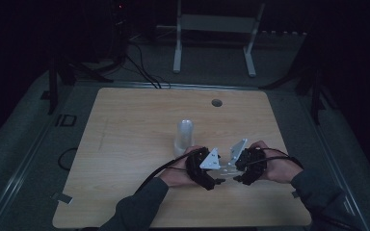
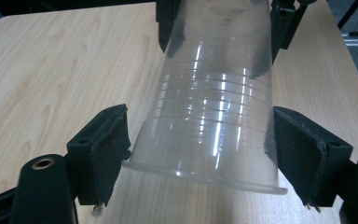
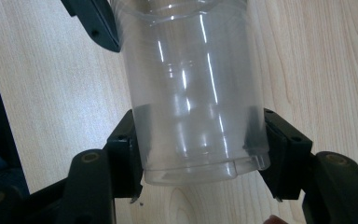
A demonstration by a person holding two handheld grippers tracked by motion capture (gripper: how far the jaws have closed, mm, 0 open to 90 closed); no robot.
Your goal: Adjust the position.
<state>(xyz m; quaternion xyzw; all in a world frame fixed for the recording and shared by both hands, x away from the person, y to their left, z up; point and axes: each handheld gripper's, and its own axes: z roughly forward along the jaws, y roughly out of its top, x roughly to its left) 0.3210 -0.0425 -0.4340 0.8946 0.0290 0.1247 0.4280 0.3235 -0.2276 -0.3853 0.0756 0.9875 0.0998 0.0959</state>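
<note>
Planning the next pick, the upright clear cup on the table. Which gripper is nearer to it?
Left. In the high view the left gripper sits just below-right of the upright clear cup; the right gripper lies farther right, beyond it.

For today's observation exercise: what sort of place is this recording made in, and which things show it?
Probably a dim lab or recording studio, not a home: a bare wooden table with a cable hole, cables across the carpeted floor, and a white metal stand behind.
</note>
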